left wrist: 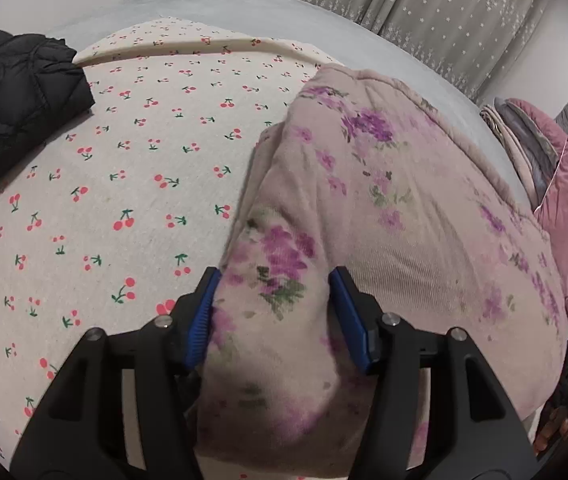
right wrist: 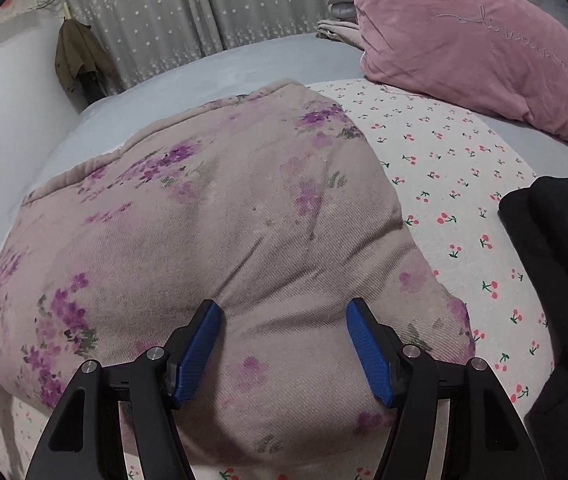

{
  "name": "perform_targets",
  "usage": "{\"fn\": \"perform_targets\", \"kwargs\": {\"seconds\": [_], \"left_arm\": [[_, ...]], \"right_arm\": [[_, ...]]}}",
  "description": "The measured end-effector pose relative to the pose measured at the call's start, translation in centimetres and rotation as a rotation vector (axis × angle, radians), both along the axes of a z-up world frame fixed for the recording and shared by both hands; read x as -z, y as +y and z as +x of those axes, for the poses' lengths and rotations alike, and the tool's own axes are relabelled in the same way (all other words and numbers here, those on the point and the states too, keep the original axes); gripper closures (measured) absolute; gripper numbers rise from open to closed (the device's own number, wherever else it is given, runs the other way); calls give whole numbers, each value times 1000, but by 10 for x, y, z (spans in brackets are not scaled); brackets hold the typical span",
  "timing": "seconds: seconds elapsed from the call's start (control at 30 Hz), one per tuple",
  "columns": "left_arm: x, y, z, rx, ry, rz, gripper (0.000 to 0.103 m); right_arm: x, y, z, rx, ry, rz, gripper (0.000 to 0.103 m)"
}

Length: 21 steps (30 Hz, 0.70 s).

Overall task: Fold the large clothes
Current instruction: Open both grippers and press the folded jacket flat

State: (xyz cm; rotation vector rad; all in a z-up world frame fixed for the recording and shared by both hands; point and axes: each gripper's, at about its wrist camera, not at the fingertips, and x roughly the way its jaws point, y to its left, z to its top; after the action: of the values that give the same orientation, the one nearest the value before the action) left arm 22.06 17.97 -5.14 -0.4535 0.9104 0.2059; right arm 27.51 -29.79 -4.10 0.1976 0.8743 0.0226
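Observation:
A thick padded garment with purple flowers on dusty pink (left wrist: 384,208) lies folded in a bulky pile on a cherry-print sheet (left wrist: 124,168). My left gripper (left wrist: 274,276) is wide open, its blue-padded fingers (left wrist: 204,312) on either side of the pile's left fold, which fills the gap. In the right wrist view the same garment (right wrist: 212,216) lies under my right gripper (right wrist: 282,308). That gripper is also wide open, fingers (right wrist: 368,352) resting against the near top of the pile.
A black puffy jacket (left wrist: 12,96) lies on the sheet (right wrist: 456,184) beside the pile and shows in the right wrist view (right wrist: 560,280). A pink pillow (right wrist: 468,40) and folded blankets sit by the grey star curtain (right wrist: 204,8). A grey bedcover (left wrist: 212,4) rims the sheet.

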Motion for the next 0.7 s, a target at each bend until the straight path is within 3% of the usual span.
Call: {"fn": "perform_targets", "kwargs": {"seconds": [0.2,0.3,0.4,0.5,0.6,0.63,0.7], "left_arm": [[-35,-19,-15,-2,-64,59,45],[-57,-54,-22,51,-122,132,42],[-67,-88,-18,88,-126,224,37],[-72,-99,-17,56,-137,286,36],[-72,-90,-16,-23,-99,352,37],[-71,-79,-17,-79,-77,354,37],[-71,-59,-23,-144,-78,280,37]], "right_arm": [[-20,-5,-16,29,-34,22,37],[-37,4,-30,12,-80,36,37],[-53,30,-44,-57,-157,43,37],[-64,66,-52,-140,-232,0,37],[-61,99,-50,-215,-239,-59,37],[-57,108,-48,-230,-230,-84,37],[-48,116,-43,-242,-211,-109,37]]}}
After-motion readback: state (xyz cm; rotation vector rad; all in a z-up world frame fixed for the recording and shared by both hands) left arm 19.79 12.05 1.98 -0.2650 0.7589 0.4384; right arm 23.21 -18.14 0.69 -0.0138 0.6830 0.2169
